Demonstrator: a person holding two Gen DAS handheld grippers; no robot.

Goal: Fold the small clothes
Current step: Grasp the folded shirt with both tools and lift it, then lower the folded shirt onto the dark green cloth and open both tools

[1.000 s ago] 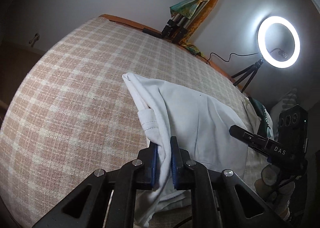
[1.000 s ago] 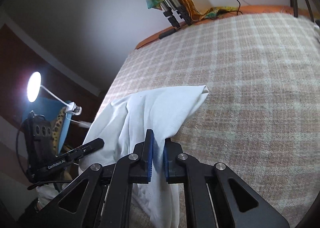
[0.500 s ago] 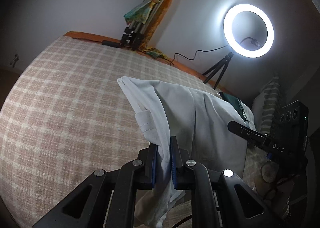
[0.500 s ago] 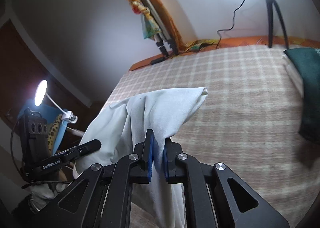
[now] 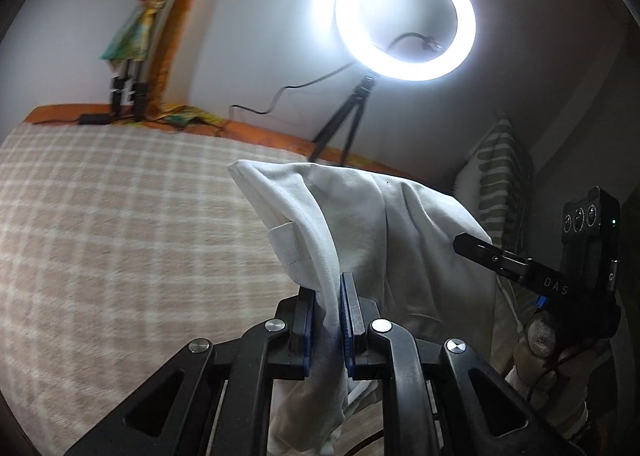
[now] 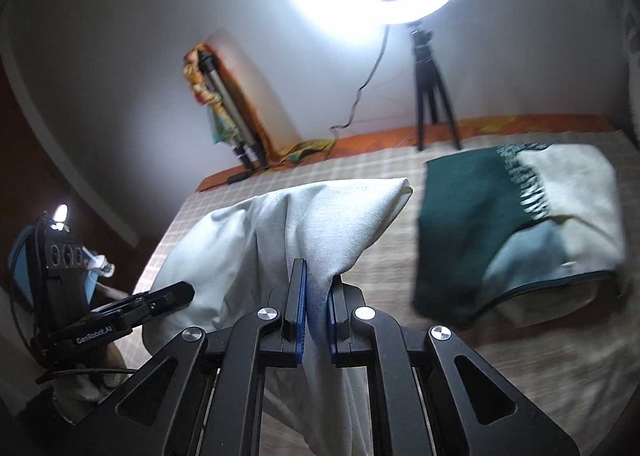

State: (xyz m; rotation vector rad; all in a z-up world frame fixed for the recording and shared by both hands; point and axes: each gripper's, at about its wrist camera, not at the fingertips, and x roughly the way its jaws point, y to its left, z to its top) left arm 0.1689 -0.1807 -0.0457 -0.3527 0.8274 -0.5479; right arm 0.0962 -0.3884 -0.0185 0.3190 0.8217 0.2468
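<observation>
A white garment (image 5: pixel 360 216) hangs lifted above the checked bed, held between both grippers. My left gripper (image 5: pixel 327 288) is shut on its edge, with cloth hanging down between the blue pads. My right gripper (image 6: pixel 316 276) is shut on another edge of the same garment (image 6: pixel 280 232). The right gripper shows at the right of the left wrist view (image 5: pixel 480 248), and the left gripper shows at the left of the right wrist view (image 6: pixel 172 292). The lower part of the garment is hidden behind the grippers.
The pink checked bed cover (image 5: pixel 100 236) spreads below. A folded dark green and cream cloth (image 6: pixel 512 224) lies on the bed at the right. A lit ring light (image 5: pixel 404 16) on a tripod stands at the bed's far edge. A striped pillow (image 5: pixel 500 184) leans at the right.
Both grippers have risen and tilted upward with the white garment, lifting it off the bed. The ring light and the folded green cloth have come into view.
</observation>
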